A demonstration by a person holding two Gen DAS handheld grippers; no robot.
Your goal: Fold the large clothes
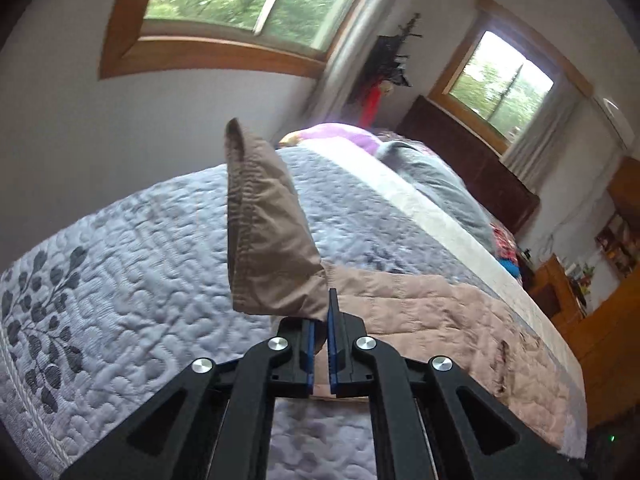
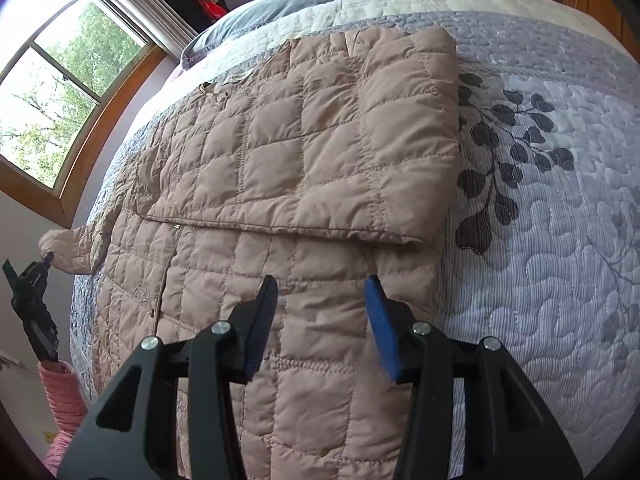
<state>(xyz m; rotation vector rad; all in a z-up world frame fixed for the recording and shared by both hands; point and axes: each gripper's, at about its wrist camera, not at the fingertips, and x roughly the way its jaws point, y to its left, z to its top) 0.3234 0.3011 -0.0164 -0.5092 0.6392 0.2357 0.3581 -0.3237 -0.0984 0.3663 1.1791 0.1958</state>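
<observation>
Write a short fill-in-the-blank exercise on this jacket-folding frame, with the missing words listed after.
1. The left gripper is shut on the jacket's ____.
2. The right gripper hovers over the jacket with its jaws ____.
3. The jacket lies on a quilted bedspread printed with dark ____.
4. One sleeve is folded ____ the jacket's body.

Missing words: cuff; open; leaves; across

jacket (image 2: pixel 304 152): beige quilted cloth, faint sheen (puffy squares)
bedspread (image 2: pixel 540 240): stitched matt cloth
window frame (image 1: pixel 208 54): wood
</observation>
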